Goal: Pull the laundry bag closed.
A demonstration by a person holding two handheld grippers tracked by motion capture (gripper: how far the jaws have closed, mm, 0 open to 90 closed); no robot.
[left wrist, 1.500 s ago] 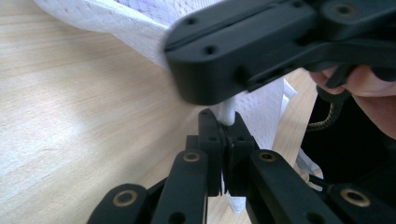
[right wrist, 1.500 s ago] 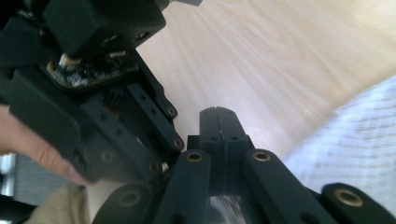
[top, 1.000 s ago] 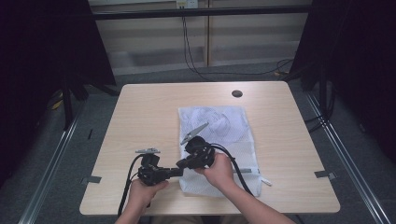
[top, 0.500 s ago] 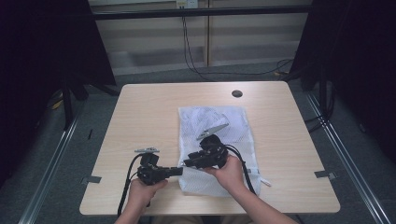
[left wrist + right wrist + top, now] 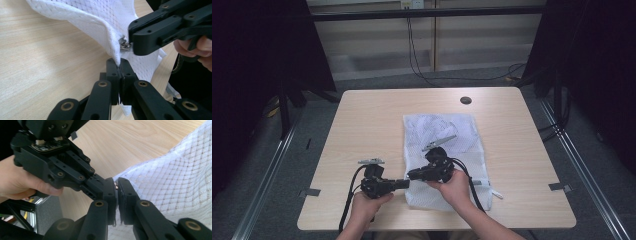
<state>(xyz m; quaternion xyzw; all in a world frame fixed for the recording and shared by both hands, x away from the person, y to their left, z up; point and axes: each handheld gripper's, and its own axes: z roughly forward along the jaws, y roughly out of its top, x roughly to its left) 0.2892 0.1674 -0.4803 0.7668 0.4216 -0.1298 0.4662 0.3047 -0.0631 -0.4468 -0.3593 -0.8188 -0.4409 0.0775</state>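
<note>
I have a tool in each hand, both low over the near half of the surface (image 5: 362, 120), and both meet at the near left corner of the white mesh bag (image 5: 447, 135). The bag lies flat on the surface, a little right of the middle, its far end reaching toward the far edge and its near end close to the near edge, under my right hand (image 5: 457, 187). My left tool (image 5: 119, 65) is clenched on the mesh: in the left gripper view its jaws stand pressed together with a fold of the white net caught between them, and the fabric rises from there in a lifted ridge. My right tool (image 5: 116, 185) comes in from the bag's side and its jaws have just been closing; in the right gripper view they stand nearly together at the edge of the mesh with a small bit of metal between their tips. The left gripper view shows that same spot as a little metal zip pull (image 5: 124, 45) right at the tip of my right tool, sitting in the seam of the bag just above my left tool's grip. The two tools are tip to tip, all but touching. Farther up the bag a grey clip (image 5: 438, 142) lies on the mesh, well apart from both tools. A dark round hole (image 5: 465, 100) sits in the surface near the far edge
</note>
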